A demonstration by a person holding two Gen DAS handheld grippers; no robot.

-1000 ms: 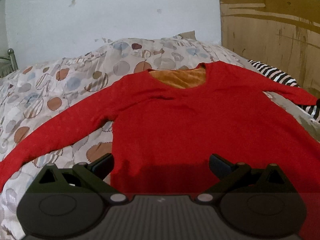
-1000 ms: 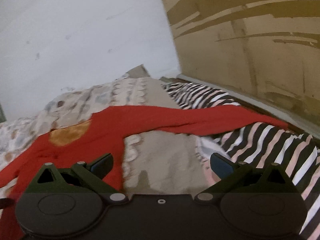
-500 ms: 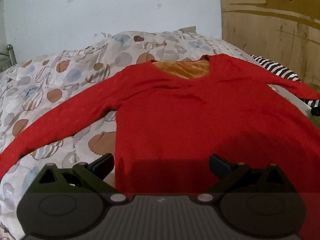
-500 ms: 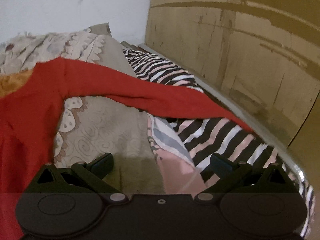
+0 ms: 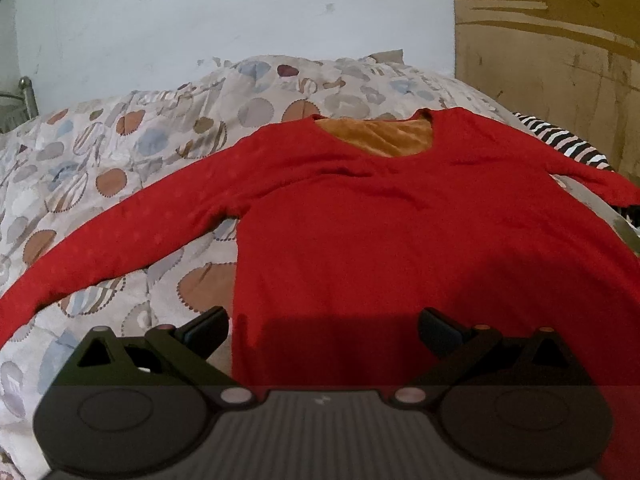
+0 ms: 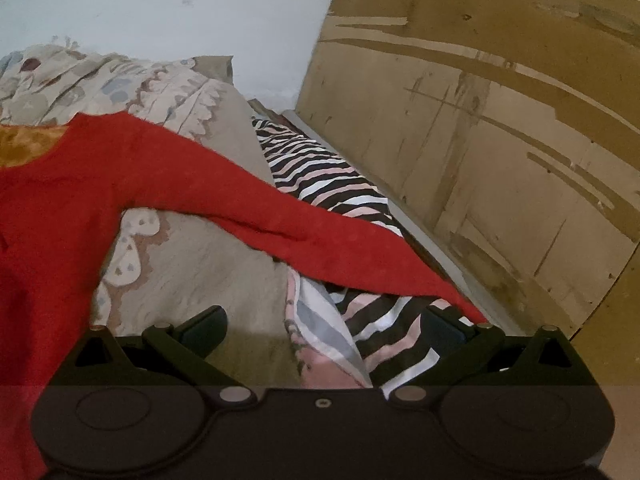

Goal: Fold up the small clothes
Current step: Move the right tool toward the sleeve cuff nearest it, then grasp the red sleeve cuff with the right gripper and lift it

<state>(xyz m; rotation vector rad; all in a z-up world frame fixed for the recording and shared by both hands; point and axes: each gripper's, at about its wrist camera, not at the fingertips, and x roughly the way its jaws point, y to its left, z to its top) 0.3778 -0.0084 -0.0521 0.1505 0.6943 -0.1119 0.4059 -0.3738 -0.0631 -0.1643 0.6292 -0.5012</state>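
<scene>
Since a second ago the right gripper point(image 6: 322, 326) has swung over toward the red top's point(image 5: 400, 240) right sleeve point(image 6: 304, 236), so its camera now looks down that sleeve instead of across the chest. Left gripper point(image 5: 323, 326) has barely shifted, just a touch closer to the hem.

So the long-sleeve red top is lying flat, face up, on a quilt with circle prints point(image 5: 132, 160), both sleeves spread out, orange lining point(image 5: 380, 136) showing at the neckline. Left jaws are spread wide and empty, hovering over the bottom hem near its left corner. Right jaws are also wide apart, nothing in them, with the sleeve's cuff end close to the right finger.

That right sleeve drapes off the quilt onto a black, white and pink striped fabric point(image 6: 332, 184), bunched up right under the gripper. A plywood board point(image 6: 500, 140) runs close along that side, white wall point(image 5: 240, 12) behind.
</scene>
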